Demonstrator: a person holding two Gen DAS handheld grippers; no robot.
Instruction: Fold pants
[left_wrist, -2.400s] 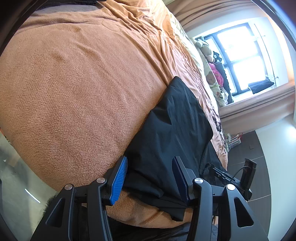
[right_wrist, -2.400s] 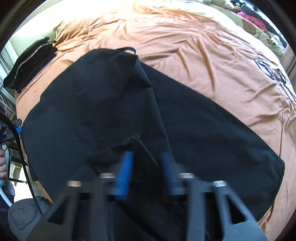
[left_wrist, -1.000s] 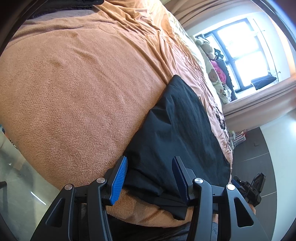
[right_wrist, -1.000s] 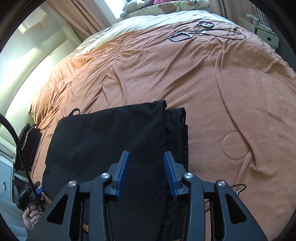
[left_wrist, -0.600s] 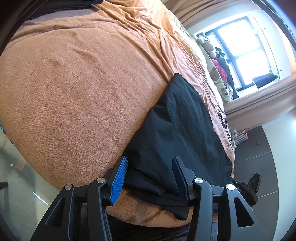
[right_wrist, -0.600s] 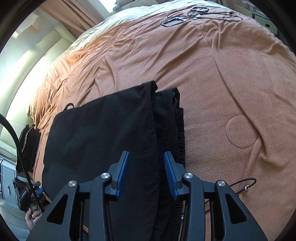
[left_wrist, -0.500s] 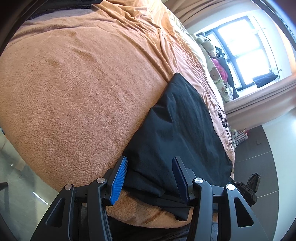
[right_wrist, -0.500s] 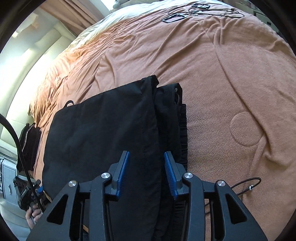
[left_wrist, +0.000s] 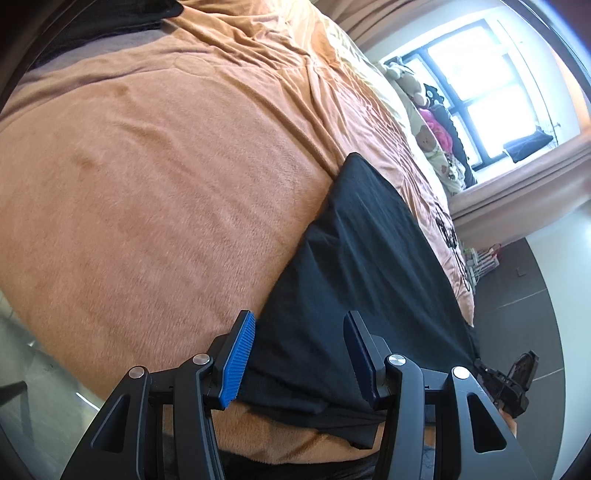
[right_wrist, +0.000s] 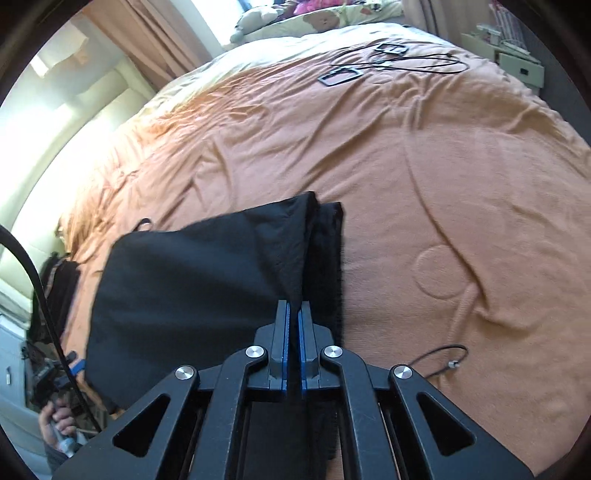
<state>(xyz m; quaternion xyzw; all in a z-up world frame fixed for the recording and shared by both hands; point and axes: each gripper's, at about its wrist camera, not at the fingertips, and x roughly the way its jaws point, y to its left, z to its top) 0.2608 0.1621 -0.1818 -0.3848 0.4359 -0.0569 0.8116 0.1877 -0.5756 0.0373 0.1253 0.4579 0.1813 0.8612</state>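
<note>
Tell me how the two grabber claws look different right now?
The right gripper is shut, pinching a raised fold of the black pants. The left gripper stands open, its pads apart over the pants' edge near the bed's side, gripping nothing. Both have black arms and blue pads, and both point down at the orange blanket.

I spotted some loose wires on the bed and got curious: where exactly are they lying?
In the right wrist view, the black cables lie on the orange blanket at the far end of the bed, upper right, well beyond the black pants and just before the pillows.
</note>
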